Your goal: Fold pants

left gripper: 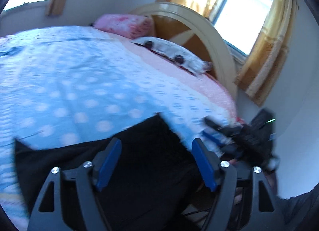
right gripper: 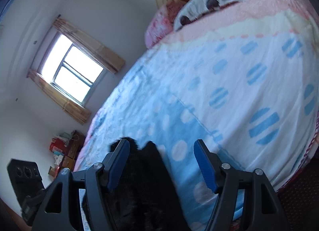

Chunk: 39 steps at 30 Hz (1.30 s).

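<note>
The black pants (left gripper: pixel 83 161) lie on the near part of the bed and show dark and fuzzy below my fingers in both views; the right wrist view shows them too (right gripper: pixel 143 181). My left gripper (left gripper: pixel 156 147) is open above the pants, blue pads apart, holding nothing. My right gripper (right gripper: pixel 161 149) is open over the pants' edge, its left finger above the black cloth. The right gripper also shows at the right of the left wrist view (left gripper: pixel 229 133), blurred.
The bed has a blue and white dotted blanket (left gripper: pixel 69 83) and a pink sheet (left gripper: pixel 189 75). Pillows (left gripper: pixel 123 23) lie by the curved wooden headboard (left gripper: pixel 199 23). Curtained windows (right gripper: pixel 73 73) are in the walls. Boxes and a small cabinet (right gripper: pixel 63 155) stand beside the bed.
</note>
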{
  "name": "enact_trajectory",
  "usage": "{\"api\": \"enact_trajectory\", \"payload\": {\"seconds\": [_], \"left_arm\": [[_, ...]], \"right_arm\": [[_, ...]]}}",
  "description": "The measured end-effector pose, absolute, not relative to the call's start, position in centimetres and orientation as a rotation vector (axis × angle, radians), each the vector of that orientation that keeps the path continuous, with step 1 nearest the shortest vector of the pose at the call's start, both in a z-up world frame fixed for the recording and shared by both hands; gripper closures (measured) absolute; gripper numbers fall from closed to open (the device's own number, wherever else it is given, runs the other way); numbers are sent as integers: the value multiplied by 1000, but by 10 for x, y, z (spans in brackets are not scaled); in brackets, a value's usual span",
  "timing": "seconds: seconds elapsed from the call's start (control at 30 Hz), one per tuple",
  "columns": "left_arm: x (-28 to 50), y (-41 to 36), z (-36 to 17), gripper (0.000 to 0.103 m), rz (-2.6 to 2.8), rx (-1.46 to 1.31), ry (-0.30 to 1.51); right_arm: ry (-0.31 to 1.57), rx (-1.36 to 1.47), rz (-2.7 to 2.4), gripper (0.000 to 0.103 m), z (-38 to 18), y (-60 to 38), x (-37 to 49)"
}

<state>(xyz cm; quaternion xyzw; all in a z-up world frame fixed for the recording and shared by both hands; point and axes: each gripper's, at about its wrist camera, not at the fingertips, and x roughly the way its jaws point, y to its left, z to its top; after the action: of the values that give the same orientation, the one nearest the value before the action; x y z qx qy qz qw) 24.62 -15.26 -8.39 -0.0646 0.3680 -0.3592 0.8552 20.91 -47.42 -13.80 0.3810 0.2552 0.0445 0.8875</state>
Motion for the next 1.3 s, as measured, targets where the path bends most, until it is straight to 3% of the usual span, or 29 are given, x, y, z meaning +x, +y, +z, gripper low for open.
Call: {"api": "enact_trajectory", "payload": {"seconds": [0.2,0.37,0.5,0.7,0.77,0.83,0.9,1.3], "left_arm": [[224,-89,-114,27,-534,-43,762],[214,-58,-150,22,-479,-115,792],[217,-69,-178,21,-481,-72,833],[205,-58,-157,20,-491,-61,735],[199,-45,-149,17,-490,-89,704],[192,-33,-147,6,-493,-112,677],[192,-25,-154,6,-482,-131,694],[208,-18,-186,5,-360,-70,819]], "right_arm": [[583,589,403,32,-114,-403,212],[800,446,385,32,-145,-375,219],[891,488,300,34,-170,-398,228],[907,423,302,33,-132,-388,238],[904,433,378,33,-113,-378,247],[902,433,458,33,-98,-362,262],[929,429,539,33,-90,-334,283],[1250,259,761,33,-150,-169,405]]}}
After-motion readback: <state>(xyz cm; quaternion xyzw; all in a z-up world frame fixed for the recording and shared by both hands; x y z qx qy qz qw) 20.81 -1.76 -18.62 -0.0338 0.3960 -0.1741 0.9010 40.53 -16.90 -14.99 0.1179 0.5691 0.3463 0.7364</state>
